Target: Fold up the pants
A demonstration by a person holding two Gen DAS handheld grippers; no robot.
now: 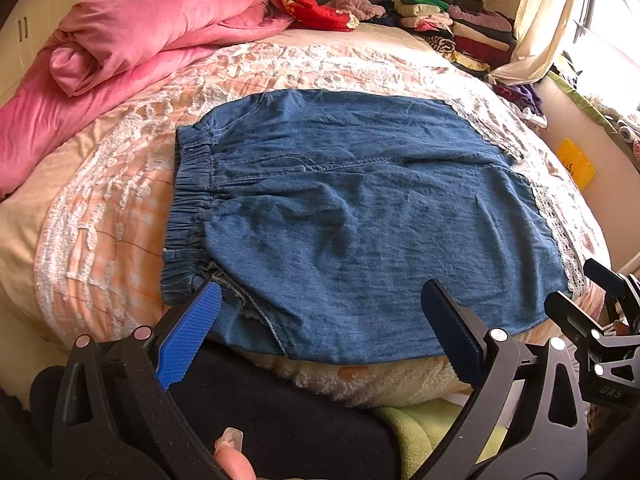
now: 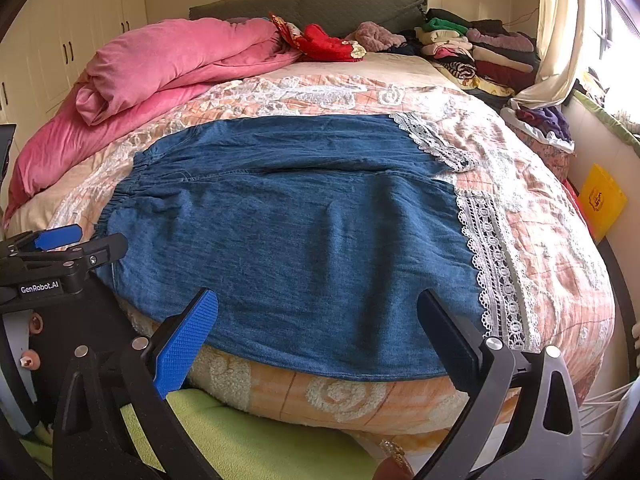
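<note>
Pants (image 1: 360,208) flat on bed (image 1: 100,216), soft limp denim, waistband at 9 o'clock; my left gripper (image 1: 320,320) and right gripper (image 2: 316,324) gape wide, empty; I'd pinch near hem edge.

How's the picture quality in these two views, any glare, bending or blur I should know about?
Left wrist view: the window at the upper right is blown out white, and the bed bulges from fisheye bending. Right wrist view: the same window glares, while the denim pants are evenly lit and sharp. In both, the black corners are lens vignetting.
</note>
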